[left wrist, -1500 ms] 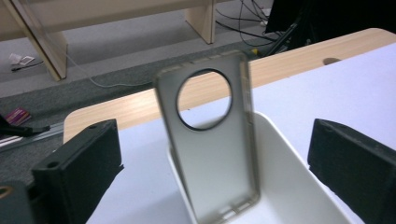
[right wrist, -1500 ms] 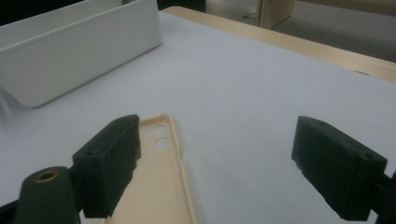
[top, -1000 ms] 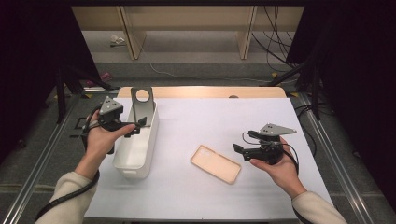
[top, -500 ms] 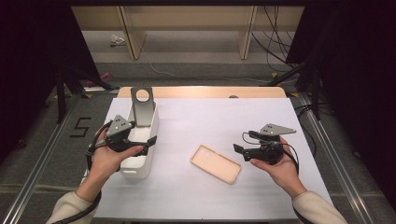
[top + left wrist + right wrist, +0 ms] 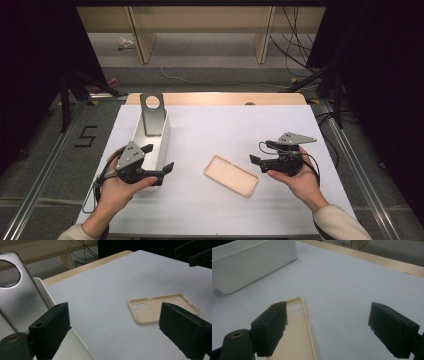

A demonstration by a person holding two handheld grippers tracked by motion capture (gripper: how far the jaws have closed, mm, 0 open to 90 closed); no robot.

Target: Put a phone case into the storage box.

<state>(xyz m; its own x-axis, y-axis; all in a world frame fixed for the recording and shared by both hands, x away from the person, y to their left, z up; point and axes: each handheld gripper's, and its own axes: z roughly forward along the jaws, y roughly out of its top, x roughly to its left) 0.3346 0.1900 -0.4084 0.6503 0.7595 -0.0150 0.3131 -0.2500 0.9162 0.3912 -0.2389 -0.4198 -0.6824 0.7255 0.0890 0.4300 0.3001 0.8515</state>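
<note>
Seen from the left gripper [image 5: 159,159], jaws spread and just narrowing on nothing: beige phone case [image 5: 160,307] ahead, partly hidden; right gripper [image 5: 256,160] spread, case below-left, cut off.

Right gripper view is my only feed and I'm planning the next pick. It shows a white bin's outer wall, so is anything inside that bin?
Observer: Yes. A grey phone case leans upright against the far end of the white bin, with its round camera hole at the top.
Operator: And where is the other gripper?
Observer: The left gripper is at the bin's near end. Its fingers are open with nothing between them, though they have just been closing a little.
</note>
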